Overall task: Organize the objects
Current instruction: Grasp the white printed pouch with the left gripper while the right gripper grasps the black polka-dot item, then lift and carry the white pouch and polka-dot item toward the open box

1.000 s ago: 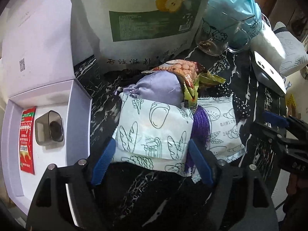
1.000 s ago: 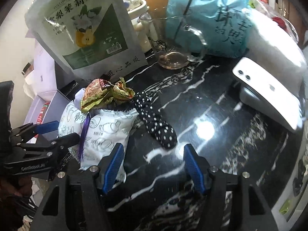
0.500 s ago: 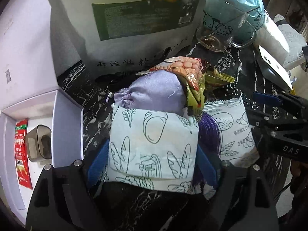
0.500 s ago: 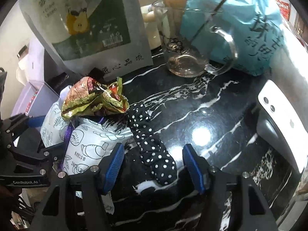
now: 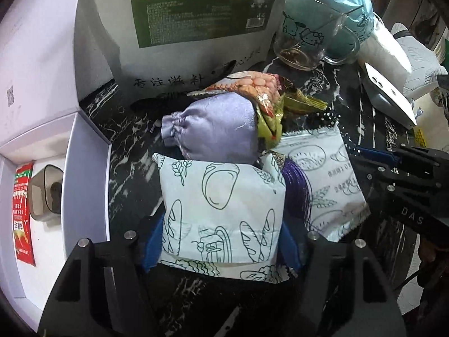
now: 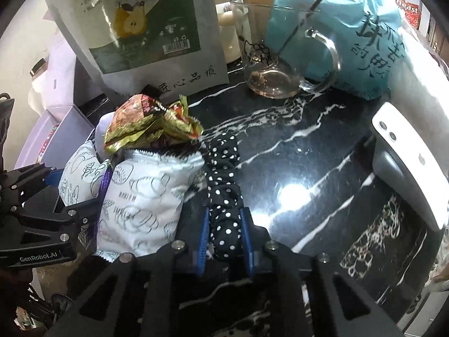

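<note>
Left wrist view: my left gripper has just been closing on the bread-print packet, blue pads pressed to both its sides. The lilac pouch leans on its far edge, so I'd lift straight and slow, then carry it toward the white box on my left.

Right wrist view: my right gripper has just closed, pinching the near end of the polka-dot cloth. The rest trails ahead beside the second packet; I'd raise high so it clears.
</note>
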Demonstrator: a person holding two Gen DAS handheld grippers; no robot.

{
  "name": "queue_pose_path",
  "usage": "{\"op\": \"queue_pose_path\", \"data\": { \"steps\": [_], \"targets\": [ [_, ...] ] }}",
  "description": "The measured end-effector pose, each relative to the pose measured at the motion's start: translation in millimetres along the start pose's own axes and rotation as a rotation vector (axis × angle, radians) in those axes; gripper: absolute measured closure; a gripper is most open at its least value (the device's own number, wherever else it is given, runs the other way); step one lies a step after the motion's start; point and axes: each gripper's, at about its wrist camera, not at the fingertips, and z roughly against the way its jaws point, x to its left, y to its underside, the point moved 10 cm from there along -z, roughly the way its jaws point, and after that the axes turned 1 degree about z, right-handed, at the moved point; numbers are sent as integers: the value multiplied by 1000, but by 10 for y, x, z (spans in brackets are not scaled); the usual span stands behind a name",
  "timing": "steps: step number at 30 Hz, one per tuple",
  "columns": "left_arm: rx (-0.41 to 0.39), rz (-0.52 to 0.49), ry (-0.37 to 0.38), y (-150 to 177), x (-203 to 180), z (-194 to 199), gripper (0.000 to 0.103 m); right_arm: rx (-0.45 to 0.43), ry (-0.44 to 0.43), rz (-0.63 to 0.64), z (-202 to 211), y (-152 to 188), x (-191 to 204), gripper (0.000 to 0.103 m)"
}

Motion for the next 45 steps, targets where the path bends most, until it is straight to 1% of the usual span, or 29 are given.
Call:
{"op": "queue_pose_path", "data": {
  "steps": [6, 8, 10, 15, 24, 29, 33, 35, 37, 38, 40, 42, 45],
  "targets": [
    [20, 1, 8, 133, -86, 44, 36, 9, 4, -36, 164, 241, -59, 84],
    [32, 10, 13, 235, -100, 84, 36, 15, 6, -39, 201, 274, -77, 84],
    [41, 6, 15, 337, -120, 130, 36, 21, 7, -46, 293, 417, -69, 84],
    [66, -35, 27, 604, -258, 221, 36, 33, 9, -62, 416, 661, -55, 84],
    [84, -47, 63, 1008, -409, 449, 36, 52, 20, -63, 653, 1043, 25, 84],
    [86, -72, 52, 1162, -458, 493, 36, 62, 27, -62, 666, 1143, 52, 84],
    [66, -93, 25, 1204, -455, 501, 34, 27, 37, -75, 654, 1127, 32, 83],
    [60, -97, 20, 1216, -451, 483, 31, 5, 46, -67, 645, 1095, 30, 77],
    [61, -96, 20, 1237, -444, 443, 29, -3, 60, -42, 626, 1064, 36, 55],
    [52, -101, 13, 1218, -455, 416, 27, -2, 73, -30, 610, 1050, 39, 52],
    [23, -125, 13, 1210, -478, 400, 26, -3, 101, -13, 574, 1013, 35, 42],
    [-1, -132, 18, 1211, -466, 405, 26, 3, 126, 2, 541, 984, 36, 41],
    [-6, -133, 16, 1214, -456, 414, 28, 5, 148, 12, 512, 958, 35, 41]
  ]
}}
